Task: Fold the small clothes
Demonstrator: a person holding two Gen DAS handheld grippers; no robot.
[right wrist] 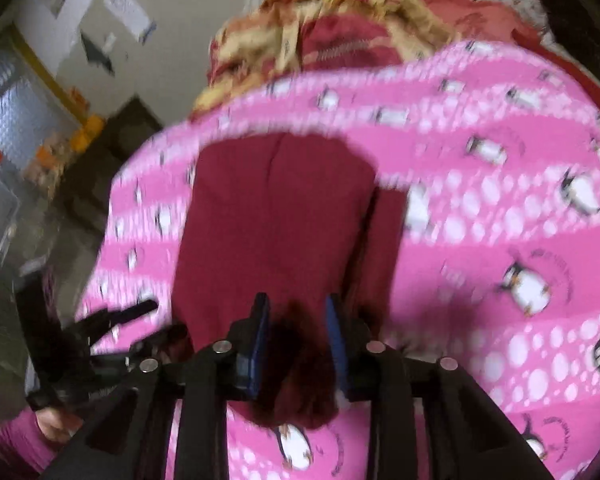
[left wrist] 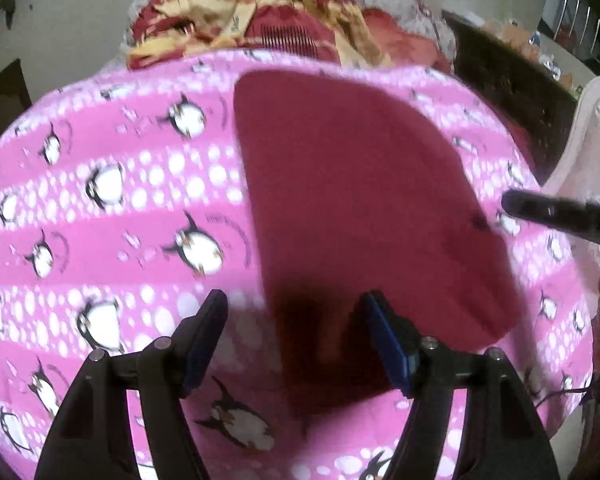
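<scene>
Folding maroon garment [left wrist: 360, 200] on penguin blanket [left wrist: 120, 208].
Left tool [left wrist: 294, 332] spread above it; right tool [right wrist: 298, 332] pinching its near edge (blurred).

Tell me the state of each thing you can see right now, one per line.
Maroon cloth: lying flat on the pink penguin blanket, near edge bunched.
Left gripper: open, over the cloth's near edge.
Right gripper: jaws partly closed around bunched maroon fabric.
Pile of clothes: crumpled, unfolded, behind the blanket.

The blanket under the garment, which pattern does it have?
Pink blanket with penguins and white dots; clearest in the left wrist view.
</scene>
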